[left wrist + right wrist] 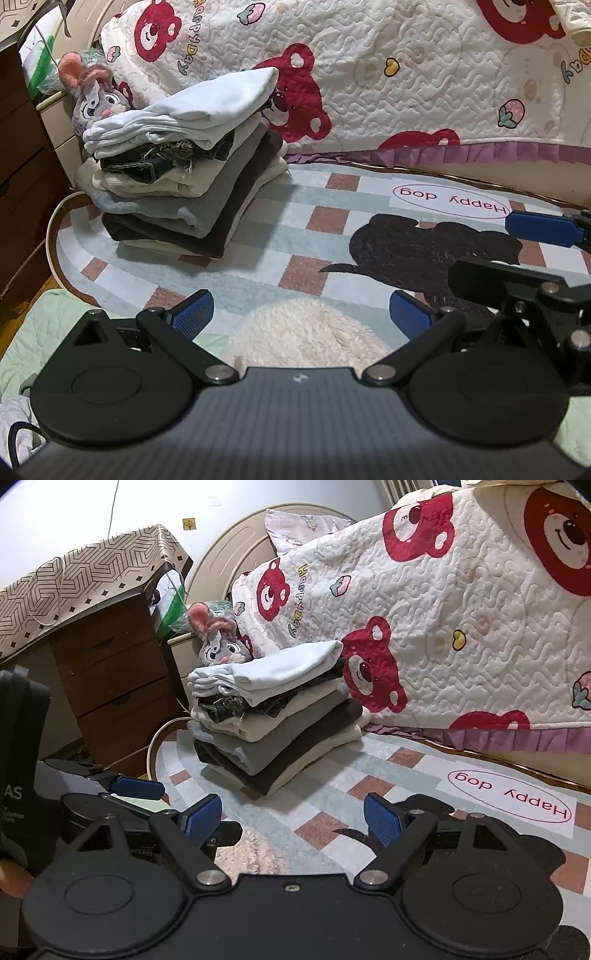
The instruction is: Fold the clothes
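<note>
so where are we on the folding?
Done: a stack of folded clothes sits on the rug by the bed. In hand: nothing; left gripper and right gripper are both open and empty. Left: a fluffy cream garment lies unfolded below the left gripper. Anything beyond that is out of view.

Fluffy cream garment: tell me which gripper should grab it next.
Probably left. The fluffy cream garment lies centred between the open left gripper; it sits off-centre, left of the open right gripper.
</note>
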{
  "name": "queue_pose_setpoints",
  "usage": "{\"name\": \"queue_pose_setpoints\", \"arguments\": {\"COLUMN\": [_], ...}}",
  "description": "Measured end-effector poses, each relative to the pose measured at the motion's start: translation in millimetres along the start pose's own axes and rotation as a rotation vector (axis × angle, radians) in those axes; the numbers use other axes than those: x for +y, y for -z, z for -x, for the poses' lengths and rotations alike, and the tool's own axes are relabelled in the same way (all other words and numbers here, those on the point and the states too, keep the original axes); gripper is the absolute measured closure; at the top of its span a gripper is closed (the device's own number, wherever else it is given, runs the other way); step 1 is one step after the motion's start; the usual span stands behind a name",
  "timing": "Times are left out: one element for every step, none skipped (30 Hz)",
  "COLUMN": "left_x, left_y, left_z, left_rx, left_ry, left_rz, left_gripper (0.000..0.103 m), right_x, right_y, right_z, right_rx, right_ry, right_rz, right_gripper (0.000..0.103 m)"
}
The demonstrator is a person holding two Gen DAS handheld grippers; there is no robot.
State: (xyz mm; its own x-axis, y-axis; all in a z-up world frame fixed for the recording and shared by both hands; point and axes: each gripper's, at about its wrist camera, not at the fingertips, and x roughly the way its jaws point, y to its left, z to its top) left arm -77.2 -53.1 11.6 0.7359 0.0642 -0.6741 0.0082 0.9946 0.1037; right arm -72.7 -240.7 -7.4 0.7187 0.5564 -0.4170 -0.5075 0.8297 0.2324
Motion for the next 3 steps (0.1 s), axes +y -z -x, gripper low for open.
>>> {"name": "queue_pose_setpoints", "arguments": {"left_x": [0.3, 0.6, 0.9], "left_y": [0.3, 0.5, 0.8], "left_z": [-0.2, -0.3, -0.5], "left_rx": [0.002, 0.004, 0.006], "left_ry": [0.000, -0.001, -0.001], "left_rz": [0.001, 0.003, 0.005], "left_gripper": [0.000, 0.000, 0.000], "right_x": [-0.2, 0.3, 0.4], "right_y": [0.0, -0.5, -0.6], "right_z": [-0.2, -1.8, -2.2], "right_rx": [0.000, -0.001, 0.000], "right_ry": [0.000, 0.002, 0.001], "right_rz": [0.000, -0.002, -0.002], "right_gripper": [0.016, 0.016, 0.016]}}
